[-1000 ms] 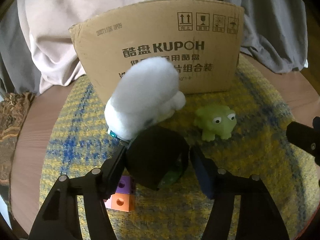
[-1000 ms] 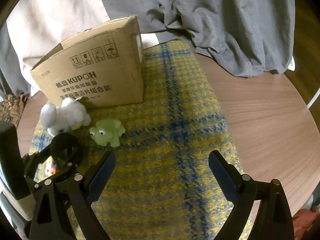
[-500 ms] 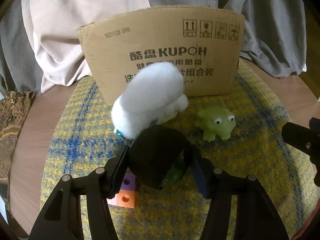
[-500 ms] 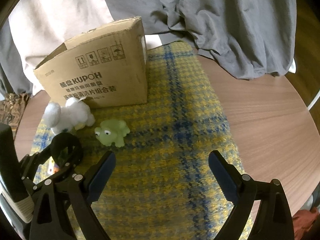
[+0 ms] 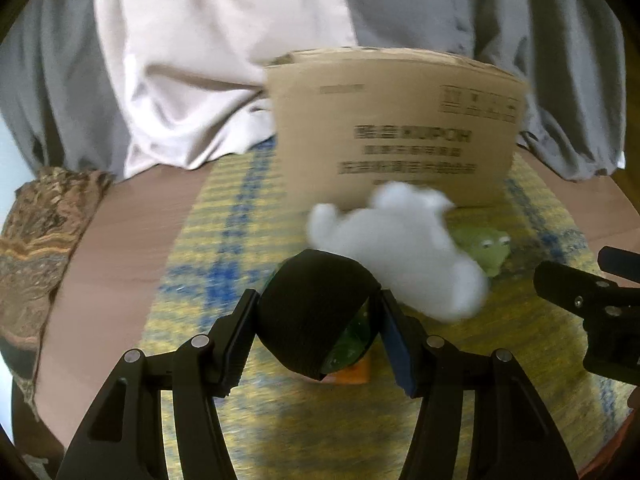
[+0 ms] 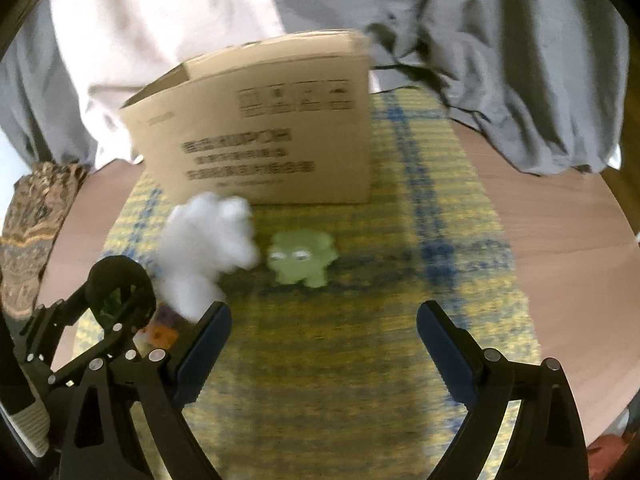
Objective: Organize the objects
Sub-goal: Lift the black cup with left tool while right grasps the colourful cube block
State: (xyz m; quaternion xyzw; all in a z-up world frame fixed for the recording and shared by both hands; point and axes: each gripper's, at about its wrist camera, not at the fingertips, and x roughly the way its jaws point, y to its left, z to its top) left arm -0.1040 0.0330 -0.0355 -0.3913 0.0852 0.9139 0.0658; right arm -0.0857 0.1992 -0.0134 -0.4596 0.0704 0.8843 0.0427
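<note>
My left gripper [image 5: 316, 332] is shut on a black round object [image 5: 316, 312] with a green inside, held above the yellow and blue mat [image 5: 224, 216]; it also shows in the right wrist view [image 6: 120, 288]. A white plush toy [image 5: 404, 256] lies just beyond it, next to a green frog toy [image 5: 486, 248], in front of a cardboard box [image 5: 396, 132]. My right gripper [image 6: 320, 344] is open and empty, near the frog [image 6: 302, 258] and the plush [image 6: 208, 244]. An orange block [image 5: 352, 372] peeks out under the black object.
Grey and white cloth [image 6: 500, 40] is draped behind the box [image 6: 260, 132]. The round wooden table [image 6: 568, 232] extends right of the mat. A patterned brown fabric [image 5: 36, 248] lies at the left edge. Small blocks [image 6: 162, 330] sit by the left gripper.
Both views swung left and are blurred with motion. The left gripper lifted with the black object. The right gripper moved closer to the frog and the plush.
</note>
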